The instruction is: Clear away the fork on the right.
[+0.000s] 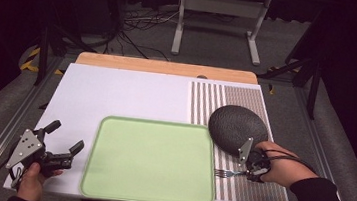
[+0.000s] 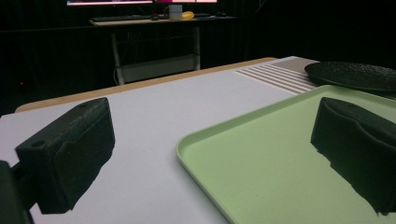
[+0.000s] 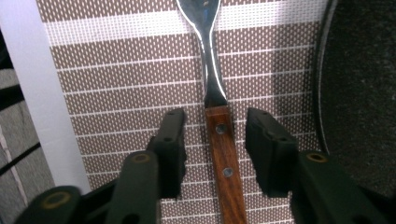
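Right gripper: jaws apart, straddling fork at wooden handle, gap each side, not clamped. Fork lies on striped placemat beside dark plate. Left gripper: jaws wide apart, holding nothing, over white table by green tray. Right gripper view alone shows 2 handle rivets; left gripper view shows desk with monitors. Room dark, cables on floor.

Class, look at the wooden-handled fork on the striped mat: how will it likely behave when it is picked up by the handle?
The fork looks stiff: metal neck riveted into a wooden handle. It will probably not roll, since the handle lies flat on the striped mat. With the right tool open astride the narrow handle, a grip near its front end may let the tail dip.
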